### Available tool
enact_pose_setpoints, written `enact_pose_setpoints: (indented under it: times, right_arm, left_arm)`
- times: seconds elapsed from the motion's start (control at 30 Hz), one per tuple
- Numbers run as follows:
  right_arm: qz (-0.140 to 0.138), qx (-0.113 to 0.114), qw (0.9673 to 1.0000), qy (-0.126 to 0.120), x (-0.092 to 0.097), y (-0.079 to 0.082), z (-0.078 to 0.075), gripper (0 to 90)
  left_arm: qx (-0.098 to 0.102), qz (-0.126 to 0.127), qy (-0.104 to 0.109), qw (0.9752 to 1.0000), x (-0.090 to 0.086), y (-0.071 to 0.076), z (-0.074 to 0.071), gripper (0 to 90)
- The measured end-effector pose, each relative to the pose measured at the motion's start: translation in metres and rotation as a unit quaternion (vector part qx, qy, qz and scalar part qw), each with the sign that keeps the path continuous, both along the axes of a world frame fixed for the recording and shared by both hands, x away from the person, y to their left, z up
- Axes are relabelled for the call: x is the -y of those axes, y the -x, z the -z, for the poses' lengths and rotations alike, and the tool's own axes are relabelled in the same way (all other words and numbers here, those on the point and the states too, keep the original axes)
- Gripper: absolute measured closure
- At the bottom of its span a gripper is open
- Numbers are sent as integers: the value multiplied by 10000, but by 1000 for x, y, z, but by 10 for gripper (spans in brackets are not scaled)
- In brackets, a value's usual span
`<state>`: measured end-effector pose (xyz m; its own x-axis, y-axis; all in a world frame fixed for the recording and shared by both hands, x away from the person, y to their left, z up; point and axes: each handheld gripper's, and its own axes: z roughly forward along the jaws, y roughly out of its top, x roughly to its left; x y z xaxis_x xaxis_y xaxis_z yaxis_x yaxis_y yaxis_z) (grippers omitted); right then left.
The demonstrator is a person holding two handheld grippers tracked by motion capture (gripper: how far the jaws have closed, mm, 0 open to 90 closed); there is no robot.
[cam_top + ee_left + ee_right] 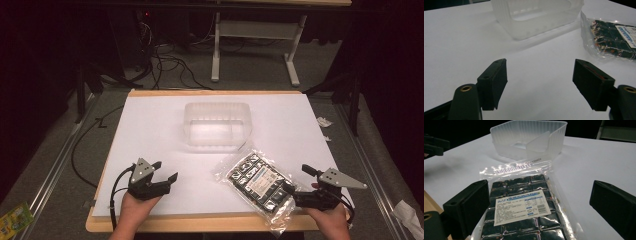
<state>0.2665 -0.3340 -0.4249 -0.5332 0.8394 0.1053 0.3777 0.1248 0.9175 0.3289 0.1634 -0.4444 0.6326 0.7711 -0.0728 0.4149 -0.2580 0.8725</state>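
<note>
A clear plastic packet [259, 185] of dark squares with a white printed label lies at the lower right of the high view, on the white sheet [150, 130] that covers the table. In the right gripper view the packet [524, 205] runs up from the bottom edge between the two black jaws; its lower end is cut off by the frame, and the label's print is too small to read. The right gripper [302, 184] sits at the packet's lower right corner with its jaws spread wide on either side of it; whether either jaw touches the wrapper cannot be told.

Above the packet, near the middle of the high view, stands a translucent plastic tub [216, 125]. Its inside looks empty, though the cloudy walls blur the bottom. In the left gripper view the tub [536, 17] is cut off by the top edge.

At the lower left of the high view, the left gripper [167, 171] is held just over the sheet, jaws wide apart with nothing between them.
</note>
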Motion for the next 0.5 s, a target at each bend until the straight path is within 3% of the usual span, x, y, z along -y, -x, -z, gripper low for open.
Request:
enact_pose_setpoints:
  times: [0.3,0.37,0.5]
  right_arm:
    - [41,35,10000,-5,2,1,-1,31]
    - [52,45,10000,-11,3,1,0,34]
    - [59,-10,10000,-63,5,-3,3,37]
  left_arm:
    - [-182,-19,79,9998,6,-2,2,293]
    - [-116,10,75,9999,14,0,1,307]
    - [-220,54,137,9996,24,-2,4,326]
